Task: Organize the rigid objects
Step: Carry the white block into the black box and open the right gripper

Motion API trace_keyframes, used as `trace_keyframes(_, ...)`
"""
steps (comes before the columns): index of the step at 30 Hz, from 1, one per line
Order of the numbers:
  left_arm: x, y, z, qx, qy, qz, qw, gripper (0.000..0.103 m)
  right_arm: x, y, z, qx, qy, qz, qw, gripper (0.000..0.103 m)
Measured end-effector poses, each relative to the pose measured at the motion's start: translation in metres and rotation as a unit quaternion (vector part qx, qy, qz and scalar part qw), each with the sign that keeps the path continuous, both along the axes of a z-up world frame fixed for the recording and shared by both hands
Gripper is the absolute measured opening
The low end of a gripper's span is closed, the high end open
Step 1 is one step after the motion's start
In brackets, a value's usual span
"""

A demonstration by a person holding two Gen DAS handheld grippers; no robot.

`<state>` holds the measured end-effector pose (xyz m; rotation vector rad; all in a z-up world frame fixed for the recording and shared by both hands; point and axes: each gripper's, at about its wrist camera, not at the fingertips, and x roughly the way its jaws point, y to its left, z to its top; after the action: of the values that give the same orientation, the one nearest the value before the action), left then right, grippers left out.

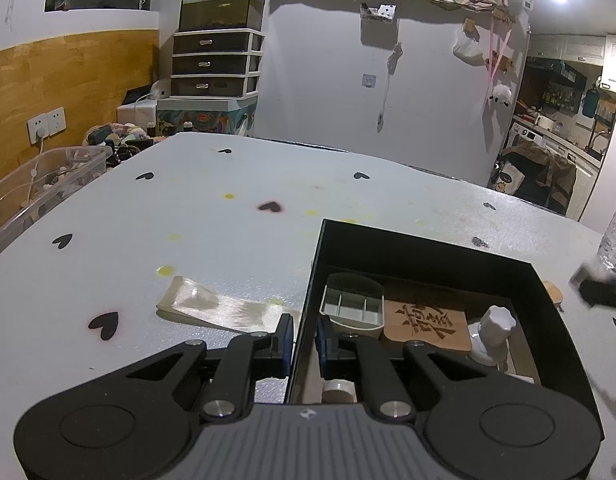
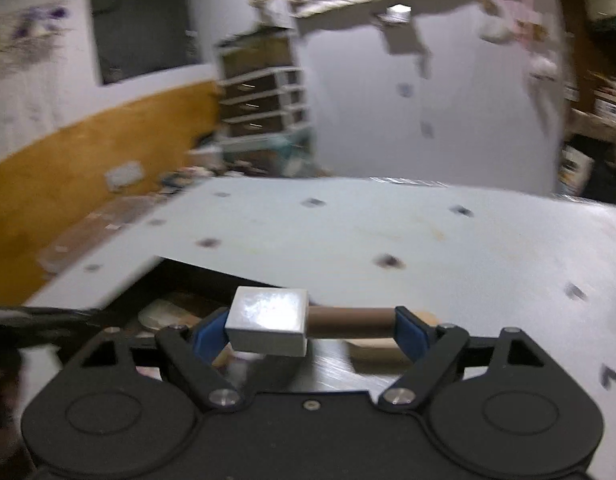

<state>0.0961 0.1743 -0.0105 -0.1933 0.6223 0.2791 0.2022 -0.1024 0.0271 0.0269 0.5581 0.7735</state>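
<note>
The left gripper [image 1: 303, 346] is seen level and low over the near part of the scene, its two blue-padded fingers [image 1: 285, 344] drawn close together with the near left wall of the black box [image 1: 308, 300] clamped between them. The right gripper [image 2: 308, 332] is held level, its fingers [image 2: 408, 330] spread wide and closed end-on upon a small mallet [image 2: 308, 322] lying crosswise between the pads. The right view is blurred.

left gripper [image 1: 303, 344]: matte black linkage arms, blue finger pads [image 1: 285, 340], silver pivot screws, ribbed grey centre plate with small logo | right gripper [image 2: 308, 330]: same black frame, blue pads [image 2: 408, 330], round black discs either side
</note>
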Motion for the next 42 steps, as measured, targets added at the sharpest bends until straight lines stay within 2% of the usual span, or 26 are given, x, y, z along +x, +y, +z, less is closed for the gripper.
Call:
trace_keyframes(3, 0.001, 0.001, 0.0, -0.003, -0.001, -0.001, 1.0, 0.012, 0.003, 0.026, 0.01, 0.006, 0.024, 0.053, 0.998, 0.086)
trace_keyframes(8, 0.0, 0.002, 0.001, -0.004, -0.001, -0.004, 1.0, 0.012, 0.02, 0.07, 0.007, -0.002, 0.078, 0.069, 0.995, 0.086)
trace_keyframes(12, 0.0, 0.003, 0.001, -0.005, -0.001, -0.007, 1.0, 0.012, 0.033, 0.102, 0.002, -0.016, 0.102, 0.071, 0.992, 0.086)
trace_keyframes(23, 0.0, 0.007, 0.0, -0.013, -0.005, -0.014, 0.9998, 0.013, 0.039, 0.126, -0.023, -0.043, 0.194, 0.089, 0.976, 0.088)
trace_keyframes(42, 0.001, 0.008, -0.001, -0.015, -0.005, -0.015, 0.9998, 0.014, 0.029, 0.103, 0.0, -0.027, 0.179, 0.096, 0.979, 0.094)
